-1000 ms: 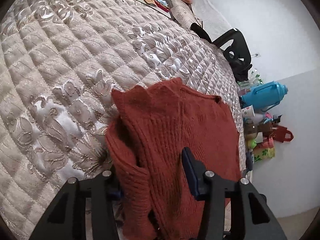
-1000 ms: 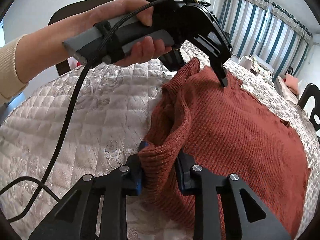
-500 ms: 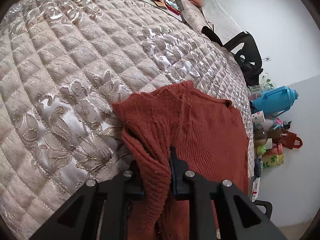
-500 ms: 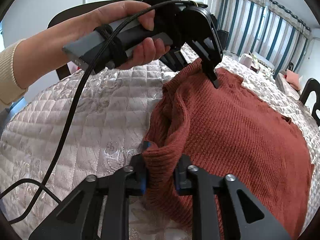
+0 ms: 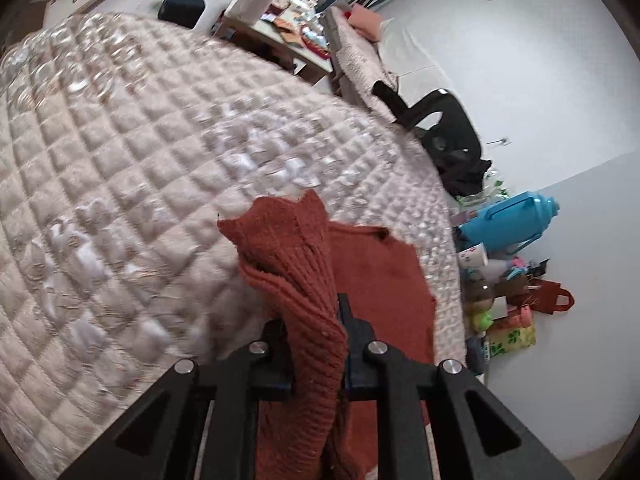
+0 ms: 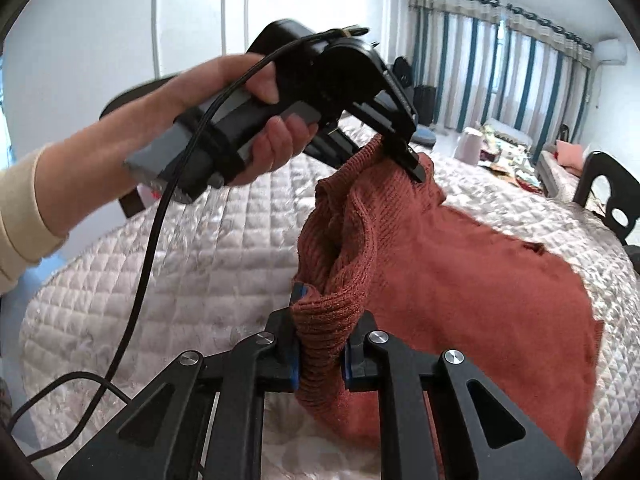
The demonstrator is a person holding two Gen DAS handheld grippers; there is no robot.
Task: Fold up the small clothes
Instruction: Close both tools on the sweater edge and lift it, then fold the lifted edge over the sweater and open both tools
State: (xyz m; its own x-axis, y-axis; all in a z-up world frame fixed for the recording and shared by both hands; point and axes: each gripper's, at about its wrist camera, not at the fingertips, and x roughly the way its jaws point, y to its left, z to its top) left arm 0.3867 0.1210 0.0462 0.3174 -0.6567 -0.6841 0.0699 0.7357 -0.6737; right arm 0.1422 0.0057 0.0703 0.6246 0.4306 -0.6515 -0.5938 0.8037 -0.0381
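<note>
Both hand-held grippers, left (image 5: 316, 344) and right (image 6: 320, 344), pinch the sweater (image 6: 460, 280) edge at six o'clock, having just closed; folding barely begun.

Left claw (image 5: 316, 354) pinching blurred sweater (image 5: 304, 276).

The wide quilted beige bedcover (image 5: 132, 184) lies bare from nine to twelve o'clock of the rust-red knitted sweater (image 6: 460, 280), leaving open room there. At two o'clock, off the bed's edge, a black chair (image 5: 452, 136), a blue plastic thermos jug (image 5: 512, 220) and small clutter crowd the wall. A black cable (image 6: 148, 248) trails across the cover at eight o'clock in the right wrist view.
</note>
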